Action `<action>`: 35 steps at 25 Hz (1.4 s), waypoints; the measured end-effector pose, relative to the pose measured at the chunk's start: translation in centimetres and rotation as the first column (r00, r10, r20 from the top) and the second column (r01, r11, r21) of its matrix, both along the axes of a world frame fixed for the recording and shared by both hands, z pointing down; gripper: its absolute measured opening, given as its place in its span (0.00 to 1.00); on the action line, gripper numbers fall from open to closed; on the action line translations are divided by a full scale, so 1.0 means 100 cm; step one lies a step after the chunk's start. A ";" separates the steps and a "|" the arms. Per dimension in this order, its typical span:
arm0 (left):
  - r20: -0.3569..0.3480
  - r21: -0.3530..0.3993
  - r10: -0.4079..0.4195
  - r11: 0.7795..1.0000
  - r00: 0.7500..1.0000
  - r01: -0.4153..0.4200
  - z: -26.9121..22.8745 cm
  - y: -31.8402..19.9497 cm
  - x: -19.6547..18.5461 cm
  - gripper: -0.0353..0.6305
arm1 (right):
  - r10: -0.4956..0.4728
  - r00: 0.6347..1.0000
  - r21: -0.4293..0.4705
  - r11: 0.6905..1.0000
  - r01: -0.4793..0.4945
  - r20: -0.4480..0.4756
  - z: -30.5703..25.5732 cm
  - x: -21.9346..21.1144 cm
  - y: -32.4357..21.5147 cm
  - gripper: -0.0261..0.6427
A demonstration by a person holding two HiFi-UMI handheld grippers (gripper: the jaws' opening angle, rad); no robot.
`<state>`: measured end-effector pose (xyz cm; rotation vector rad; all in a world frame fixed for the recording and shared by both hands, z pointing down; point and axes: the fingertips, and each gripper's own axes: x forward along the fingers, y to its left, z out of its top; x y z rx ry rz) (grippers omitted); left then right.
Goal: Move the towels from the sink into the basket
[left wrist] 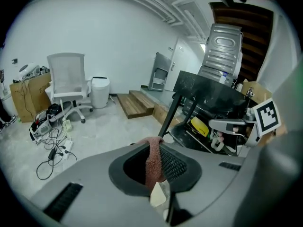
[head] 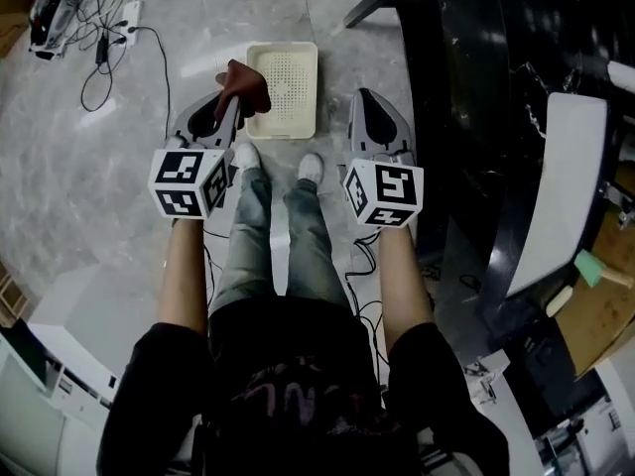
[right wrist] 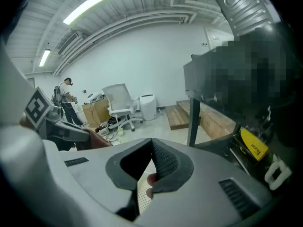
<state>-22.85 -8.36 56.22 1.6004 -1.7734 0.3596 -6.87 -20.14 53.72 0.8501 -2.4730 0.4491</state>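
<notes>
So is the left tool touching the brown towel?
Touching. The left gripper view shows the towel pinched between the jaws of the left tool, which are closed on it.

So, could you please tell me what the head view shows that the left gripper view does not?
Only the head view shows the person's jeans-clad legs, white shoes and the whole cream perforated plastic basket. Only the left gripper view shows the white office chair, white bin and wooden steps. Both show the reddish-brown towel clamped in the left tool, the marker cube of the right tool, and floor cables.
</notes>
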 end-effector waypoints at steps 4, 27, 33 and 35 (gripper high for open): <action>-0.013 -0.023 0.008 1.000 1.000 -0.008 0.066 0.003 0.000 0.13 | 0.000 1.000 -0.033 0.999 -0.001 -0.029 0.064 0.000 0.006 0.06; -0.047 -0.085 0.159 0.983 0.986 -0.163 0.424 0.010 0.033 0.13 | -0.113 0.983 -0.119 0.988 0.096 -0.146 0.421 0.021 0.039 0.06; -0.019 -0.114 0.211 0.971 0.977 -0.212 0.483 0.020 0.034 0.23 | -0.118 0.983 -0.125 0.987 0.101 -0.140 0.470 0.012 0.049 0.06; -0.021 -0.114 0.232 0.966 0.972 -0.233 0.492 0.022 0.037 0.32 | -0.128 0.982 -0.122 0.986 0.112 -0.139 0.476 0.009 0.052 0.06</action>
